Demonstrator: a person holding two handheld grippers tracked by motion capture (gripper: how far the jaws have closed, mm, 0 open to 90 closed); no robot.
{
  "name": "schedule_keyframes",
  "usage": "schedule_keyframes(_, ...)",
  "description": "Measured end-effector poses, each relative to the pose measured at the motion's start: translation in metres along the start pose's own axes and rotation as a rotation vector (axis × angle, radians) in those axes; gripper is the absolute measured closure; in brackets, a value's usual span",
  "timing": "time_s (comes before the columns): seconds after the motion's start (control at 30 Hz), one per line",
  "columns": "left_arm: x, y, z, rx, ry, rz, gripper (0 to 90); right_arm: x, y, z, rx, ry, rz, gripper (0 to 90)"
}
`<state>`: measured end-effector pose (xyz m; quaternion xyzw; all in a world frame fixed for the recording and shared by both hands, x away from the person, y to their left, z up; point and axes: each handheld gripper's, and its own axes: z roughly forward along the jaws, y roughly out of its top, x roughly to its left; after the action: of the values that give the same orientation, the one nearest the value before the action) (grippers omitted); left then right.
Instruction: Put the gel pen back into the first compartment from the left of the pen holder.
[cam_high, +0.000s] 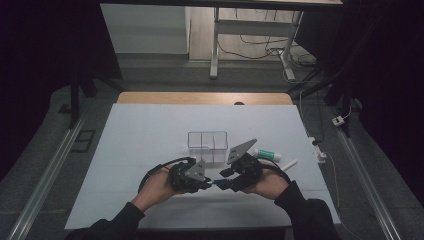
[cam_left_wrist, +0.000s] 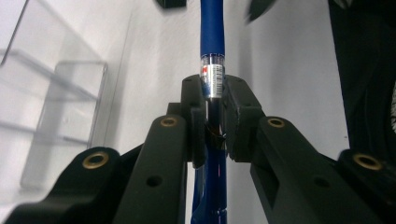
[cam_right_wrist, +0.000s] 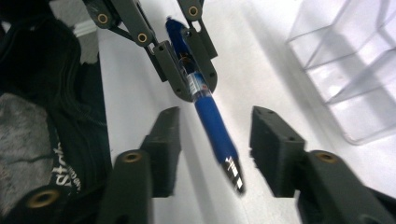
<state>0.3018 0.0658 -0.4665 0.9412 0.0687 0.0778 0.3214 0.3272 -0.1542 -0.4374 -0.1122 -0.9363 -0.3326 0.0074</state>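
1. Holding the blue pen (cam_left_wrist: 212, 42) is the left gripper (cam_high: 205, 183), with its two jaws squeezed tight on the clear part of the barrel, near the label. The pen sticks out straight ahead of that gripper, up off the table (cam_high: 135, 150).

2. The right gripper (cam_high: 226, 184) faces the left one. Its jaws stand apart, one on each side of the pen's blue grip and tip, and they do not touch the pen. It holds nothing.

3. The pen could slip. The left gripper pinches a smooth, round bit of plastic, so a small bump from the right gripper could make the pen turn or slide out.

4. The pen could fall. If the left gripper lets go before the right gripper has closed on the pen, nothing holds it and it drops to the table and may roll away.

5. The right gripper could miss. The pen leans a little toward one of its jaws, so when the jaws close, one may push the pen sideways first.

6. The clear box (cam_high: 207, 142) with little rooms inside stands just beyond the two grippers. A quick swing of the pen toward it could knock it.

7. A green and white tube (cam_high: 267, 154) and a white stick (cam_high: 289, 164) lie just past the right gripper. A wide move of that hand could shove them.
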Motion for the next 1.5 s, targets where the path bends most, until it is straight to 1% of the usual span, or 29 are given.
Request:
schedule_keyframes(0.1,0.006,-0.005,-0.003,-0.01,0.001,-0.042,78.7,0.002,-0.003,-0.007,-0.03,-0.043,0.012,39.1)
schedule_keyframes(0.2,0.013,-0.009,-0.008,-0.034,-0.003,-0.088,78.7,0.005,-0.007,-0.013,-0.064,-0.078,0.025,32.5)
schedule_keyframes(0.23,0.015,-0.009,-0.011,-0.04,-0.004,-0.112,78.7,0.007,-0.008,-0.015,-0.071,-0.087,0.036,30.2)
schedule_keyframes(0.3,0.02,-0.011,-0.016,-0.069,-0.01,-0.162,78.7,0.009,-0.012,-0.018,-0.086,-0.102,0.049,26.9)
schedule_keyframes(0.37,0.025,-0.013,-0.021,-0.089,-0.001,-0.194,78.7,0.011,-0.017,-0.02,-0.099,-0.111,0.067,24.1)
schedule_keyframes(0.43,0.028,-0.014,-0.025,-0.109,0.014,-0.219,78.6,0.013,-0.022,-0.022,-0.104,-0.123,0.083,21.5)
schedule_keyframes(0.47,0.03,-0.015,-0.027,-0.121,0.019,-0.23,78.6,0.014,-0.025,-0.022,-0.11,-0.136,0.084,19.2)
schedule_keyframes(0.53,0.033,-0.016,-0.031,-0.141,0.028,-0.248,78.6,0.017,-0.03,-0.024,-0.108,-0.164,0.088,17.6)
schedule_keyframes(0.6,0.037,-0.017,-0.034,-0.159,0.047,-0.267,78.6,0.019,-0.035,-0.026,-0.114,-0.181,0.101,14.7)
schedule_keyframes(0.67,0.04,-0.017,-0.038,-0.179,0.069,-0.295,78.6,0.021,-0.04,-0.028,-0.126,-0.192,0.12,12.2)
schedule_keyframes(0.7,0.042,-0.018,-0.04,-0.19,0.078,-0.302,78.6,0.022,-0.043,-0.029,-0.126,-0.201,0.129,9.8)
schedule_keyframes(0.73,0.044,-0.018,-0.041,-0.208,0.083,-0.32,78.6,0.022,-0.045,-0.031,-0.131,-0.212,0.139,9.3)
schedule_keyframes(0.8,0.048,-0.02,-0.044,-0.231,0.098,-0.342,78.6,0.025,-0.05,-0.034,-0.147,-0.231,0.158,9.3)
schedule_keyframes(0.87,0.052,-0.02,-0.047,-0.249,0.113,-0.363,78.6,0.027,-0.056,-0.038,-0.159,-0.236,0.179,9.0)
schedule_keyframes(0.97,0.058,-0.021,-0.048,-0.277,0.142,-0.398,78.6,0.031,-0.065,-0.042,-0.174,-0.264,0.208,6.4)
schedule_keyframes(1.03,0.062,-0.021,-0.049,-0.294,0.156,-0.412,78.6,0.033,-0.072,-0.044,-0.181,-0.281,0.227,2.6)
schedule_keyframes(1.13,0.068,-0.019,-0.049,-0.314,0.17,-0.429,78.6,0.036,-0.083,-0.048,-0.179,-0.308,0.256,0.0)
schedule_keyframes(1.23,0.076,-0.017,-0.05,-0.339,0.184,-0.446,78.6,0.038,-0.093,-0.052,-0.178,-0.344,0.279,0.0)
schedule_keyframes(1.33,0.083,-0.015,-0.049,-0.365,0.193,-0.463,78.6,0.042,-0.101,-0.055,-0.17,-0.37,0.297,0.0)
schedule_keyframes(1.4,0.087,-0.013,-0.047,-0.374,0.199,-0.469,78.6,0.044,-0.106,-0.057,-0.167,-0.392,0.31,0.0)
schedule_keyframes(1.5,0.092,-0.011,-0.044,-0.386,0.209,-0.477,78.6,0.048,-0.114,-0.06,-0.168,-0.412,0.327,0.0)
